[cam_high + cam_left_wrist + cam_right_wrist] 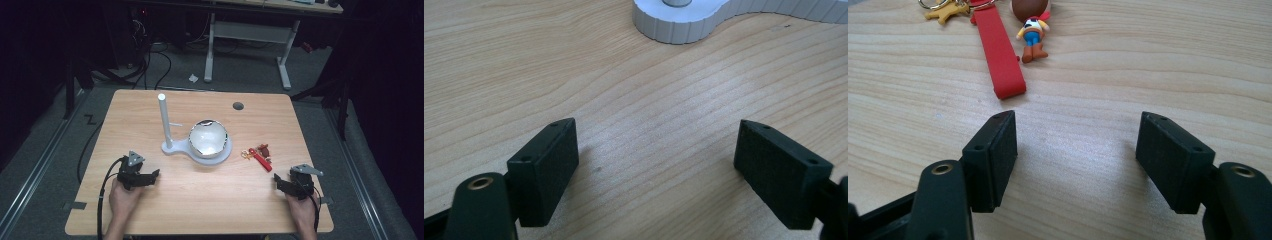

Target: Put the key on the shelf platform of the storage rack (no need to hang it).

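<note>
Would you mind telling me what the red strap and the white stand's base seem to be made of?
The red strap looks like soft matte rubber or silicone: smooth, uniformly coloured, with rounded edges and no weave. The white stand's base looks like hard matte plastic, possibly 3D-printed: fine regular ridges run up its side wall. Neither can be confirmed by look alone.

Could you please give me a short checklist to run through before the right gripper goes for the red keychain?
1. Right gripper open with nothing between its jaws: ok.
2. Red keychain lies flat on the table, ahead of the right gripper and apart from it: ok.
3. Path to the strap free of other things: ok.
4. Left gripper open, resting away from the keychain: ok.
5. White stand with its post upright, the bowl seated on its base: ok.
6. How the figure and the ring join the strap: cannot tell.
</note>
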Demonstrator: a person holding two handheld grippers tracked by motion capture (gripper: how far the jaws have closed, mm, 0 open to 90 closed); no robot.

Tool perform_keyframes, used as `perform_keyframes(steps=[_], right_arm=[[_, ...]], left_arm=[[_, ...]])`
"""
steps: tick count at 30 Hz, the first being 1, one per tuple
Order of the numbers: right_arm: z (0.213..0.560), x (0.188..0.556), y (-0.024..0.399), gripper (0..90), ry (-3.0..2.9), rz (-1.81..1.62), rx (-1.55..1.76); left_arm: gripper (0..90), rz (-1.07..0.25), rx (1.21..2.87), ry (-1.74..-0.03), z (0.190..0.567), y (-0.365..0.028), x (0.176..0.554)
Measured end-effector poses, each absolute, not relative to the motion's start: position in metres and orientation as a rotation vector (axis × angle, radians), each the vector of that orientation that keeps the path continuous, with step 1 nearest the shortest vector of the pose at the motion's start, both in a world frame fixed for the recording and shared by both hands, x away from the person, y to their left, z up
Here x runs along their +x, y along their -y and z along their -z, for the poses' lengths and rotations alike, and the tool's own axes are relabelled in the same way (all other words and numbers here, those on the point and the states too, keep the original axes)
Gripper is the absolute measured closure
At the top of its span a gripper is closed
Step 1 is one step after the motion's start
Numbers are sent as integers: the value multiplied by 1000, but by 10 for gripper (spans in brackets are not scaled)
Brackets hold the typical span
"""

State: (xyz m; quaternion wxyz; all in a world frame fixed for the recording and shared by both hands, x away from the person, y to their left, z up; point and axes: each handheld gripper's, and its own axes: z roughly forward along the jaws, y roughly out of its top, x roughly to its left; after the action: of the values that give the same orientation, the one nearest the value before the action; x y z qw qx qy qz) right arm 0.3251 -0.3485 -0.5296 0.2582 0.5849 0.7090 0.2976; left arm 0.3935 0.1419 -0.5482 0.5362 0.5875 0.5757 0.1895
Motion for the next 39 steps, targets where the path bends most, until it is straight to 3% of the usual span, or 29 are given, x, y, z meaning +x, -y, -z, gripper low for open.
perform_keyframes(steps=[6,19,39], right_arm=[[526,320,350,358,-1920,-805,1597],[516,304,336,313,-1922,-850,1542],[505,357,305,278,-1987,-835,1482]], left_arm=[[184,-452,1398,-1372,548,-142,394],[188,-454,1396,-1375,548,-142,394],[190,-455,1394,-1376,548,-142,394]])
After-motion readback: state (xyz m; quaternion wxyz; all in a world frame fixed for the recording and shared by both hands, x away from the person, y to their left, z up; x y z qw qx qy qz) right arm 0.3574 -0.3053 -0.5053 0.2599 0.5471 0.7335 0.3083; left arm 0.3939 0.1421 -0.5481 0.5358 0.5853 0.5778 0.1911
